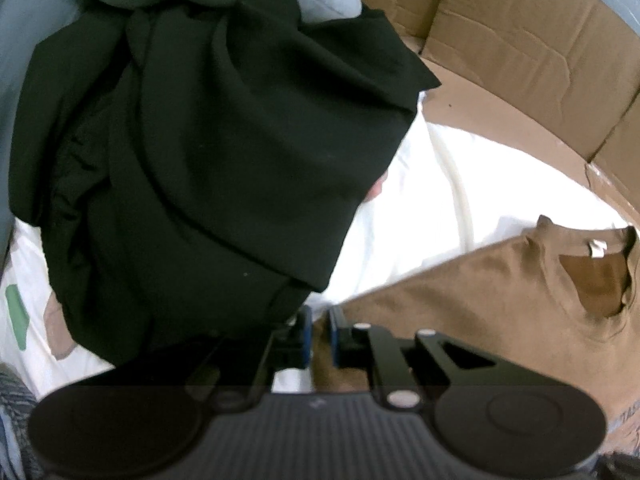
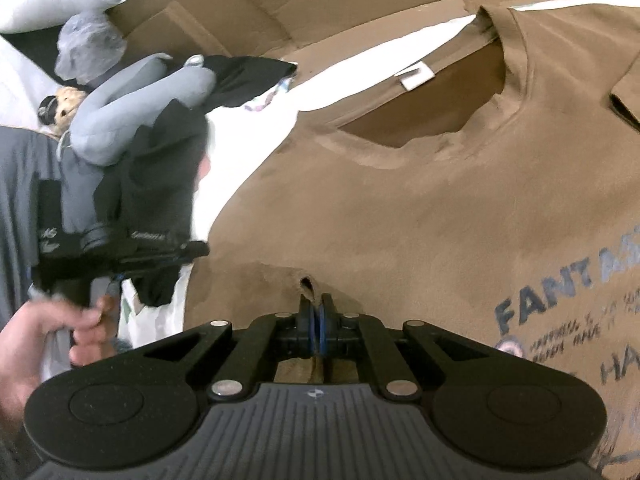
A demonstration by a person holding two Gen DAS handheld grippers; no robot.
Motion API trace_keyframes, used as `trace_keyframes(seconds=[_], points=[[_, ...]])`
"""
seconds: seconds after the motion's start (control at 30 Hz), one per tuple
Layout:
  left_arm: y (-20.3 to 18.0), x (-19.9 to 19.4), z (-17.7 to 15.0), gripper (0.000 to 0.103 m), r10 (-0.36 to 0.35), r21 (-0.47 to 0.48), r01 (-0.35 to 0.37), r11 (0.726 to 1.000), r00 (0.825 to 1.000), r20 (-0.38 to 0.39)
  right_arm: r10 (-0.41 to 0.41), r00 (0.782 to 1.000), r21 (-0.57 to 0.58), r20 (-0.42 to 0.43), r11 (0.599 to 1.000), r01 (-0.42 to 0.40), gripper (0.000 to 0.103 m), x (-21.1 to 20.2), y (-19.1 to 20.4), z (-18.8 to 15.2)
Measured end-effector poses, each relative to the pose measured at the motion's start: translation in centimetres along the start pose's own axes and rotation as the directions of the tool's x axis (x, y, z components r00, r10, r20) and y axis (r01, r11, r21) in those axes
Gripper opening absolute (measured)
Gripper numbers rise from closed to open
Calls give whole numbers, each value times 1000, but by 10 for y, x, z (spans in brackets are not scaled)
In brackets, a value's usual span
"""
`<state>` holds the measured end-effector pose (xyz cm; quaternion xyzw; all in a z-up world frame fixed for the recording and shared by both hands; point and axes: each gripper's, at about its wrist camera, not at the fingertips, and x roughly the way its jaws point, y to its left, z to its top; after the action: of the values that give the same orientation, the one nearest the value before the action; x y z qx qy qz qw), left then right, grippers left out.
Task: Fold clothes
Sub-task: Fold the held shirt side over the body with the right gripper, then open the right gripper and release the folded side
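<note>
While the right gripper (image 2: 316, 312) pinches a ridge of the brown T-shirt (image 2: 400, 200) spread unfolded ahead of it, the left gripper (image 1: 318, 332), slightly parted, seems empty, so folding remains.

The brown T-shirt (image 2: 420, 200) is soft matt knit cloth with a slightly napped face, a white woven label (image 2: 416, 76) and dull grey print toward 4 o'clock. The black garment (image 1: 192, 152) at 10 o'clock in the left wrist view is smooth matt fabric. The cardboard box (image 1: 520, 40) is rough creased paperboard. The right gripper (image 2: 316, 312) is matt black plastic with bright metal pins.
</note>
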<state>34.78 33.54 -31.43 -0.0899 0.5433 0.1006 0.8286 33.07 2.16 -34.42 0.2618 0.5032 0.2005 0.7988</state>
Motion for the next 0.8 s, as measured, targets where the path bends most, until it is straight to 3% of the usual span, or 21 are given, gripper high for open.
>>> trace_keyframes(seconds=[0.1, 0.2, 0.33, 0.5, 0.57, 0.7, 0.8], points=[[2, -2, -4, 12, 5, 3, -5, 1000, 1000, 3, -30, 999, -13, -26, 999, 30, 1, 13, -8, 3], [1, -11, -7, 13, 11, 25, -12, 1000, 1000, 15, -8, 1000, 23, -14, 1000, 9, 5, 9, -16, 3], [8, -46, -21, 30, -7, 40, 3, 999, 995, 101, -5, 999, 67, 33, 998, 2, 20, -9, -26, 0], [9, -85, -48, 28, -46, 64, 36, 997, 986, 159, 9, 999, 92, 48, 996, -14, 21, -23, -29, -11], [8, -97, -47, 23, -67, 81, 55, 995, 985, 162, 17, 999, 83, 40, 996, -20, 29, -25, -26, -17], [-13, -100, -45, 17, -111, 97, 96, 991, 981, 162, 30, 999, 63, 27, 997, -32, 32, -29, -21, -28], [-35, -73, -52, 14, -128, 105, 113, 988, 980, 150, 32, 999, 36, 30, 999, -33, 32, -32, -13, -38]])
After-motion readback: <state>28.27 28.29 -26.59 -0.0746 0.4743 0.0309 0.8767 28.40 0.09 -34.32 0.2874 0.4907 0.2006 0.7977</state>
